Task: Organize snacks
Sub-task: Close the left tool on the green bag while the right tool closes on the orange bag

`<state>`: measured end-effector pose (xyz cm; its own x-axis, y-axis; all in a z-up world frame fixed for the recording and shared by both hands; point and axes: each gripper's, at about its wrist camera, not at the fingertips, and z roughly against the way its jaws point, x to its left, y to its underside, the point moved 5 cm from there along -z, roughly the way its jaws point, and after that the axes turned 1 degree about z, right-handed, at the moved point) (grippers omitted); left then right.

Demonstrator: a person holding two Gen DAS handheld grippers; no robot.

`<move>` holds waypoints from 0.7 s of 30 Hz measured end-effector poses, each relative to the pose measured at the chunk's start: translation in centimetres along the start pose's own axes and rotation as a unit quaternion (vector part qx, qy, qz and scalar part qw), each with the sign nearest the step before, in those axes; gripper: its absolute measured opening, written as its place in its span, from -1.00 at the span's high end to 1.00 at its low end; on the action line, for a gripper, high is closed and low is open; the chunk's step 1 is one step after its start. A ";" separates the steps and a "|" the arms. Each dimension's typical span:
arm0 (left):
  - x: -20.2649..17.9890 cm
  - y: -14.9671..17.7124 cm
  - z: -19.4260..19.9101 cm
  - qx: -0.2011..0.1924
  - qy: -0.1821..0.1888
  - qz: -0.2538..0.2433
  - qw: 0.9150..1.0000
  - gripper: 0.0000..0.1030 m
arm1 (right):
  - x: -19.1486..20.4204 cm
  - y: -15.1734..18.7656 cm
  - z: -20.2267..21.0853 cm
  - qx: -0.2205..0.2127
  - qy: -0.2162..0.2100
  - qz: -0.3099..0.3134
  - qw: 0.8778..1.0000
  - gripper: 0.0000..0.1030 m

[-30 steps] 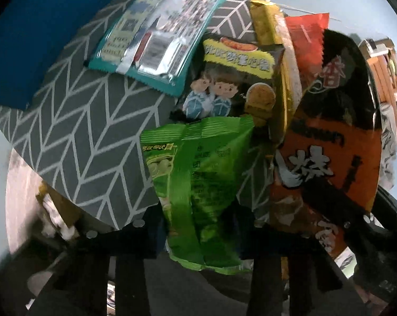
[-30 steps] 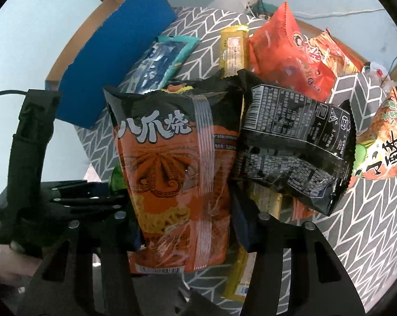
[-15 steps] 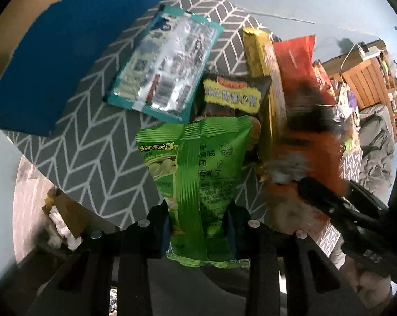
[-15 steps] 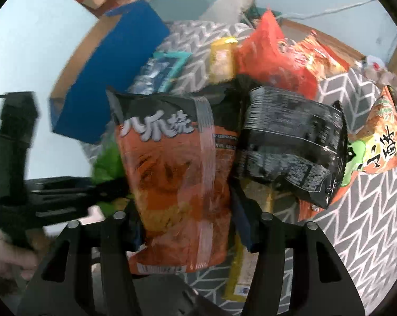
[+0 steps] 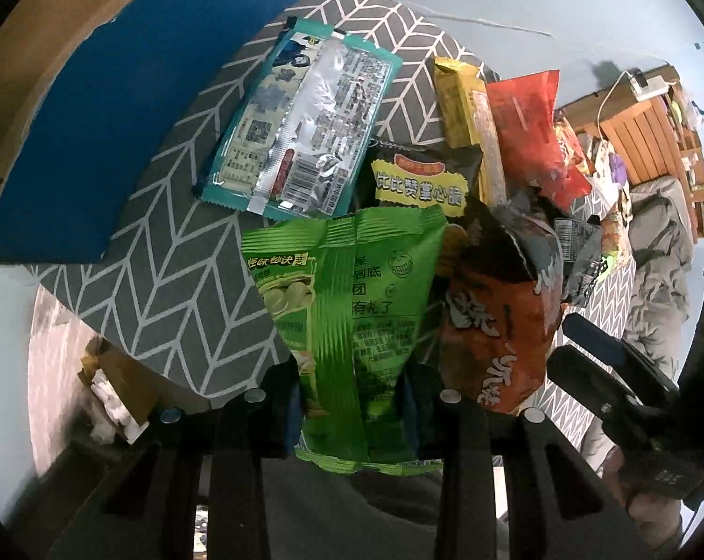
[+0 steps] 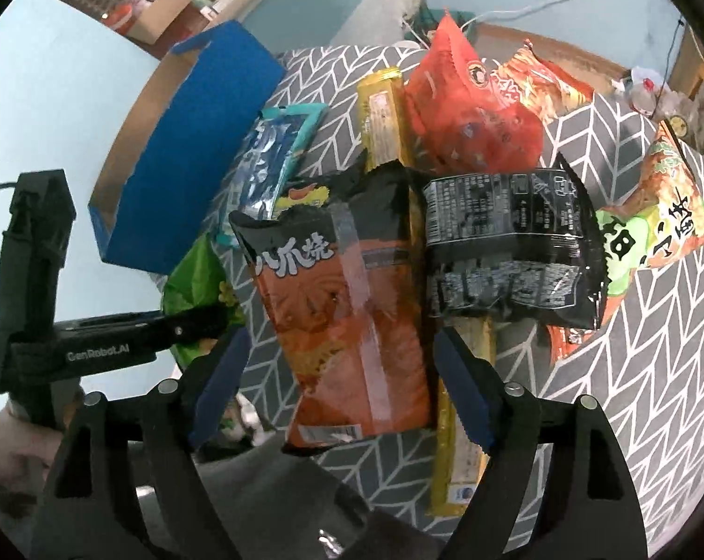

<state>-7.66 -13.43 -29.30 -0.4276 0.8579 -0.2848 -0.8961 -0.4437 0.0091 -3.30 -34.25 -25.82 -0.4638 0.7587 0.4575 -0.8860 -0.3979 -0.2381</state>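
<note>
My left gripper [image 5: 352, 401] is shut on a green snack bag [image 5: 352, 308] and holds it above the near edge of the table. My right gripper [image 6: 342, 373] has its jaws spread apart, with an orange-and-black snack bag [image 6: 347, 322] between them; the pads do not touch the bag. That bag also shows in the left wrist view [image 5: 496, 326]. The green bag shows at the left in the right wrist view [image 6: 198, 284]. The blue cardboard box [image 6: 174, 140] stands open at the table's far left.
On the grey chevron tablecloth [image 5: 165, 252] lie a teal packet [image 5: 305, 116], a long yellow packet [image 6: 389, 116], a red bag [image 6: 468, 112], a black bag [image 6: 510, 247], a black-and-yellow bag [image 5: 417, 177] and an orange-green bag [image 6: 660, 214]. Wooden furniture [image 5: 641, 126] stands beyond.
My right gripper has opened around the orange-and-black bag, which it gripped before. Both grippers have risen and pulled back, bringing the blue box more into view.
</note>
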 end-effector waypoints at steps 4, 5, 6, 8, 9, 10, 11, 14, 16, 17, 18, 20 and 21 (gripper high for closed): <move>0.2 -0.7 0.4 0.001 0.002 -0.012 1.000 0.34 | 0.5 -0.3 -1.8 0.006 0.015 -0.005 1.000 -0.59; 0.3 -0.8 0.6 0.000 0.002 -0.016 1.000 0.34 | 0.6 -0.4 -2.1 0.006 0.019 -0.004 1.000 -0.59; 0.3 -0.9 0.7 -0.002 0.001 -0.018 1.000 0.34 | 0.7 -0.5 -2.5 0.007 0.024 -0.003 1.000 -0.59; 0.5 -1.1 1.0 -0.004 0.001 -0.021 1.000 0.34 | 1.0 -0.6 -3.1 0.011 0.037 0.000 0.999 -0.59; 0.6 -1.3 1.1 -0.003 0.002 -0.021 1.000 0.34 | 1.1 -0.7 -3.5 0.015 0.039 0.003 0.999 -0.59; 0.6 -1.4 1.2 -0.003 0.003 -0.021 1.000 0.34 | 1.2 -0.8 -3.9 0.017 0.043 0.005 0.999 -0.57; 0.7 -1.4 1.3 -0.003 0.003 -0.021 1.000 0.34 | 1.4 -0.8 -4.2 0.018 0.045 0.008 0.999 -0.51; 0.9 -1.4 1.7 -0.004 0.004 -0.023 1.000 0.34 | 1.6 -1.0 -4.9 0.024 0.059 0.015 0.998 -0.28; 1.0 -1.4 1.9 -0.004 0.004 -0.025 1.000 0.34 | 1.7 -1.2 -5.0 0.027 0.060 0.014 0.998 -0.17; 1.1 -1.4 2.0 -0.004 0.004 -0.027 1.000 0.34 | 1.7 -1.3 -5.0 0.026 0.060 0.015 0.998 -0.05; 1.1 -1.4 2.2 -0.005 0.004 -0.029 1.000 0.34 | 1.8 -1.3 -4.8 0.025 0.060 0.017 0.998 0.02; 1.1 -1.4 2.4 -0.007 0.004 -0.032 0.999 0.34 | 1.8 -1.4 -4.6 0.024 0.058 0.018 0.998 0.07; 1.1 -1.4 2.6 -0.008 0.004 -0.034 0.999 0.34 | 1.8 -1.4 -4.5 0.024 0.057 0.018 0.998 0.08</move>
<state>-7.15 -11.22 -27.14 -0.3642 0.8842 -0.2925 -0.9214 -0.3879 -0.0253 -2.91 -29.99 -28.52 -0.4950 0.7958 0.3488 -0.8688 -0.4480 -0.2107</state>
